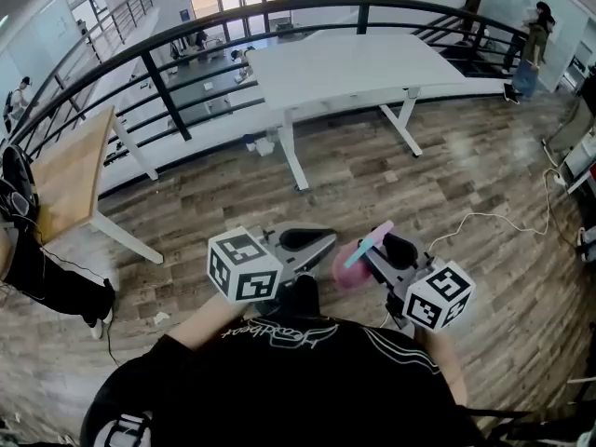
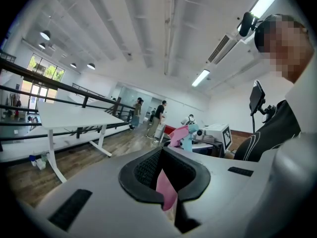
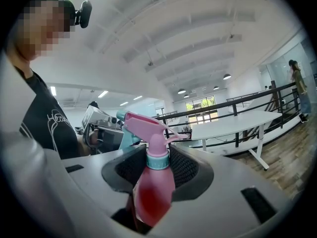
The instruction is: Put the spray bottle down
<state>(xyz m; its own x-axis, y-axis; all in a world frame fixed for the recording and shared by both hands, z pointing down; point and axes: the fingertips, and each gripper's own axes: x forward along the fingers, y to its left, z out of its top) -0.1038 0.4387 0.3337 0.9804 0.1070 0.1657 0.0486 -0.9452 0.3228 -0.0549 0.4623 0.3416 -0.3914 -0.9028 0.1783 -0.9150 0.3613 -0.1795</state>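
My right gripper (image 1: 386, 246) is shut on a pink spray bottle (image 1: 347, 269), held close in front of the person's chest. In the right gripper view the bottle (image 3: 151, 195) stands upright between the black pads (image 3: 185, 170), its pink trigger head and teal collar rising above them. My left gripper (image 1: 307, 241) is level beside it on the left, jaws pointing at the bottle. In the left gripper view a thin pink cloth-like piece (image 2: 167, 191) sits pinched between the pads (image 2: 141, 170), and the spray bottle (image 2: 181, 136) shows beyond. Both grippers hang over the wooden floor.
A white desk (image 1: 354, 63) stands ahead by a black railing (image 1: 186, 40). A wooden table (image 1: 74, 170) is at the left, next to a person in black (image 1: 37, 268). A white cable (image 1: 484, 220) lies on the floor at the right. People stand in the distance.
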